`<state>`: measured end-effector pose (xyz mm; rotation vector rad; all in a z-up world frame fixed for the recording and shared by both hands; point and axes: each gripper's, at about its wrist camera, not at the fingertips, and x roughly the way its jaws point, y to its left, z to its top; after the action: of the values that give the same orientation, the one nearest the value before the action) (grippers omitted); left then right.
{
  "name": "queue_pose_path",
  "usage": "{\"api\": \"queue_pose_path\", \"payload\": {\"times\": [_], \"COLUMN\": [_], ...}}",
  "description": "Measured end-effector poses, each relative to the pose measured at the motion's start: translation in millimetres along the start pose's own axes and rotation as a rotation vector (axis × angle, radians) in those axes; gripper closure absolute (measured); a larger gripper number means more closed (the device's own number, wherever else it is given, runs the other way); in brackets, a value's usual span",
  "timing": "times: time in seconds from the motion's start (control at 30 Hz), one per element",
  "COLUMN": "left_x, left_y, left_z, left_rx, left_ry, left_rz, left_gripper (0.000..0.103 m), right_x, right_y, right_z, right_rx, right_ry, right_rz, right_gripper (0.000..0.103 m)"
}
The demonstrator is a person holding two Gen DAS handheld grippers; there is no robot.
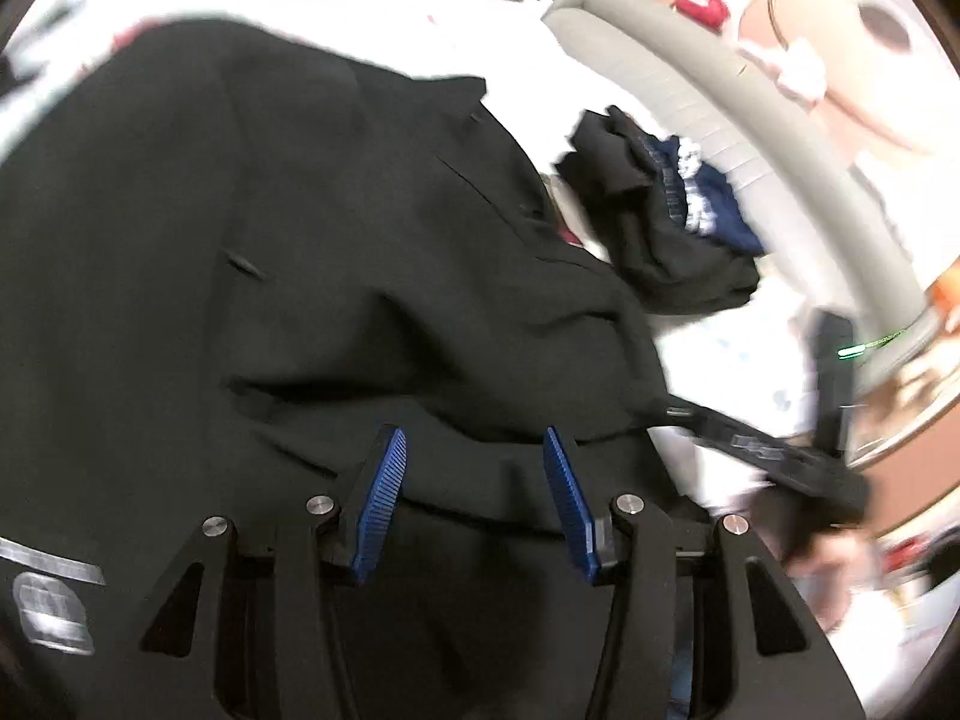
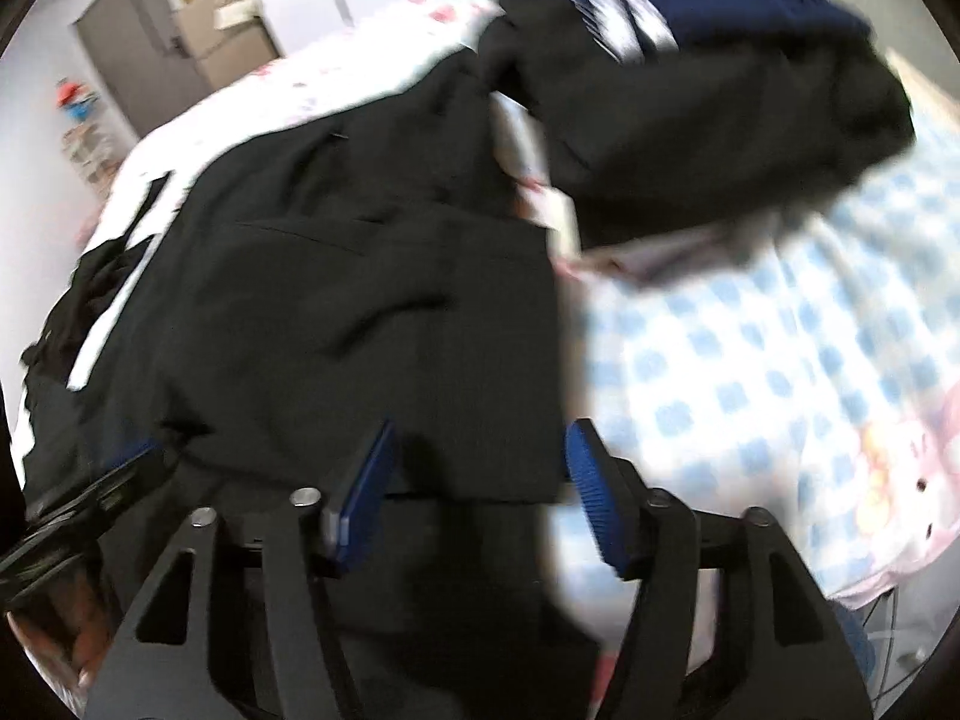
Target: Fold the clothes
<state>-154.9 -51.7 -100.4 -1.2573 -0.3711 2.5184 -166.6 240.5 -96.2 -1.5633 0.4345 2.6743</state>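
A large black garment (image 1: 270, 252) lies spread over the bed and fills most of the left wrist view. My left gripper (image 1: 474, 444) hovers open just above its near folded edge, and black cloth shows between the blue pads (image 1: 384, 498). In the right wrist view the same black garment (image 2: 360, 300) lies left of centre with its near right corner under my right gripper (image 2: 480, 435). That gripper is open and its blue fingers (image 2: 591, 486) straddle the corner. Both views are motion-blurred.
A crumpled pile of black and navy clothes (image 1: 666, 216) (image 2: 720, 96) sits beyond the garment. The bed sheet (image 2: 780, 360) has blue checks. A grey padded bed frame (image 1: 690, 78) curves along the far side. A person's hand (image 2: 66, 618) shows at lower left. A grey door (image 2: 132, 54) stands far off.
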Motion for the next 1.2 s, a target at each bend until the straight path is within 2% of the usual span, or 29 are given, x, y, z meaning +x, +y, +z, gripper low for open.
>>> {"api": "queue_pose_path", "payload": {"times": [0.07,0.13,0.17,0.2,0.33,0.4,0.43,0.53,0.6,0.67,0.7,0.73,0.77,0.8,0.83,0.9,0.97,1.0,1.1,1.17,1.2], "left_x": [6.7,13.5,16.9,20.2,33.4,37.5,39.6,48.0,58.4,68.2,70.7,71.6,66.0,58.5,44.2,15.8,-10.7,-17.7,-9.4,-3.8,-0.6], "left_y": [2.2,4.5,5.6,6.7,11.3,14.8,16.6,26.2,38.1,48.9,49.3,49.2,47.1,44.6,41.0,42.6,52.7,57.2,61.4,64.2,62.9], "left_z": [-0.4,-0.8,-1.0,-1.2,-1.6,1.7,3.3,10.3,13.3,16.3,17.6,19.1,21.0,23.5,28.3,34.6,41.3,42.8,35.8,31.1,28.2], "left_rx": [-0.044,-0.088,-0.110,-0.131,-0.219,-0.257,-0.277,-0.346,-0.437,-0.524,-0.549,-0.567,-0.554,-0.535,-0.498,-0.462,-0.445,-0.442,-0.465,-0.480,-0.479], "left_ry": [0.020,0.040,0.049,0.059,0.096,0.088,0.084,0.068,0.070,0.071,0.065,0.057,0.042,0.021,-0.018,-0.100,-0.153,-0.157,-0.053,0.017,0.049], "left_rz": [-0.054,-0.109,-0.136,-0.163,-0.266,-0.266,-0.267,-0.252,-0.317,-0.380,-0.401,-0.415,-0.401,-0.388,-0.375,-0.335,-0.206,-0.154,-0.190,-0.215,-0.221], "left_gripper": [0.054,0.056,0.056,0.056,0.052,0.051,0.047,0.043,0.042,0.040,0.042,0.054,0.070,0.089,0.092,0.097,0.097,0.097,0.100,0.095,0.089], "right_x": [15.7,27.5,27.3,20.2,-19.9,-35.5,-41.8,-50.9,-48.1,-43.1,-38.1,-31.7,-25.0,-16.2,-10.6,-5.8,-3.7,-2.8,4.6,15.4,19.9], "right_y": [-10.4,-10.9,-6.7,0.6,27.8,34.7,36.7,42.5,42.2,37.5,32.8,28.2,27.3,30.4,33.1,36.8,40.7,42.7,38.0,27.0,22.6], "right_z": [5.5,12.6,15.3,17.9,20.4,20.1,20.3,22.9,21.7,20.6,19.9,20.2,19.8,19.0,18.5,18.0,17.9,17.5,13.0,8.1,5.8], "right_rx": [0.040,0.051,0.034,0.005,-0.076,-0.077,-0.081,-0.140,-0.151,-0.093,-0.050,-0.017,0.003,0.018,0.033,0.066,0.092,0.089,0.124,0.203,0.238], "right_ry": [0.046,0.082,0.083,0.055,-0.062,-0.094,-0.110,-0.150,-0.139,-0.099,-0.072,-0.047,-0.025,0.003,0.021,0.035,0.028,0.015,0.018,0.057,0.073], "right_rz": [0.063,0.133,0.150,0.166,0.209,0.239,0.240,0.167,0.159,0.248,0.312,0.353,0.374,0.399,0.428,0.496,0.562,0.550,0.470,0.483,0.507], "right_gripper": [0.037,0.054,0.062,0.065,0.071,0.071,0.071,0.071,0.072,0.072,0.073,0.074,0.075,0.076,0.077,0.077,0.077,0.077,0.077,0.077,0.077]}}
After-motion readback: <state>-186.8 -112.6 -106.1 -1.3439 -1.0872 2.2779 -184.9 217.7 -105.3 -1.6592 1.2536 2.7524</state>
